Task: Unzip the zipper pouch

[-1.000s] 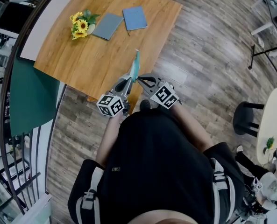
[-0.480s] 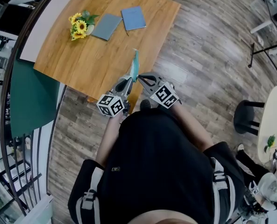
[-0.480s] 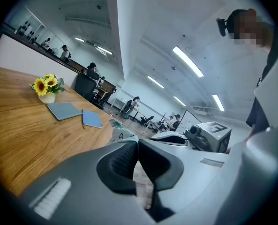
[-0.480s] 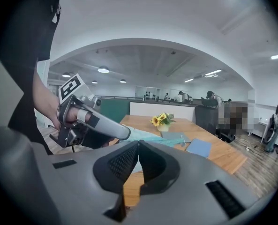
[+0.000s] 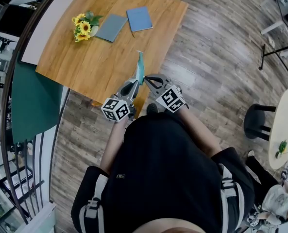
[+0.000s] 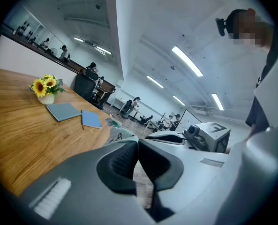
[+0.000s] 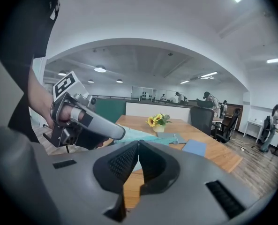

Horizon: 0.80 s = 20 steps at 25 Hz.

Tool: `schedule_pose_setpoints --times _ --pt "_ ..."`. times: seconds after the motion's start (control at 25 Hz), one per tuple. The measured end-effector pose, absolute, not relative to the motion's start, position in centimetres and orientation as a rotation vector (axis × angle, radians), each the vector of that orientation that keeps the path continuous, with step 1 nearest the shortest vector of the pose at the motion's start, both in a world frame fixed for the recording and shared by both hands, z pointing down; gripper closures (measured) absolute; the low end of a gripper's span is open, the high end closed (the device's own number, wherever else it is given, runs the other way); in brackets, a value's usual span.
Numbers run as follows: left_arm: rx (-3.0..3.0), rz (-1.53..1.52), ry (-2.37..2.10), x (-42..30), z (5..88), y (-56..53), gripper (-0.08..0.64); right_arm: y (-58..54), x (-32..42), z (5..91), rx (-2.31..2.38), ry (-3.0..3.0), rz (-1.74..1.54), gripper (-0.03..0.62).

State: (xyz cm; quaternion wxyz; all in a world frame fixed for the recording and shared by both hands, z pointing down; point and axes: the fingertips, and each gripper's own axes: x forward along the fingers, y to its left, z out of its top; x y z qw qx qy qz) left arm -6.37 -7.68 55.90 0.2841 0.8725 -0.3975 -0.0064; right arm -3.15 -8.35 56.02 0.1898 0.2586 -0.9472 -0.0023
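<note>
In the head view a teal zipper pouch (image 5: 140, 68) stands on edge above the near rim of the wooden table (image 5: 80, 62). My left gripper (image 5: 135, 85) is shut on its lower end; pale pouch fabric (image 6: 116, 136) comes out between its pads. My right gripper (image 5: 146, 77) is shut against the same end from the right. In the right gripper view the pouch (image 7: 146, 135) stretches away behind my shut jaws, with a pale bit of it between the pads. I cannot tell if that bit is the zipper pull. The two grippers almost touch.
Farther back on the table are a small pot of sunflowers (image 5: 83, 27), a grey notebook (image 5: 110, 26) and a blue notebook (image 5: 140, 18). A green panel (image 5: 29, 101) runs along the table's left. A black stool (image 5: 255, 123) and a round table (image 5: 285, 130) stand at the right.
The right gripper has tilted slightly at the pouch's end. The left gripper and the pouch have kept still.
</note>
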Motion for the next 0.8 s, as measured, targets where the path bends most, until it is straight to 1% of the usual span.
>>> schedule_pose_setpoints --times 0.8 --pt "2.342 -0.023 -1.049 -6.6 55.7 -7.9 0.557 -9.7 -3.2 55.8 0.778 -2.65 -0.017 0.584"
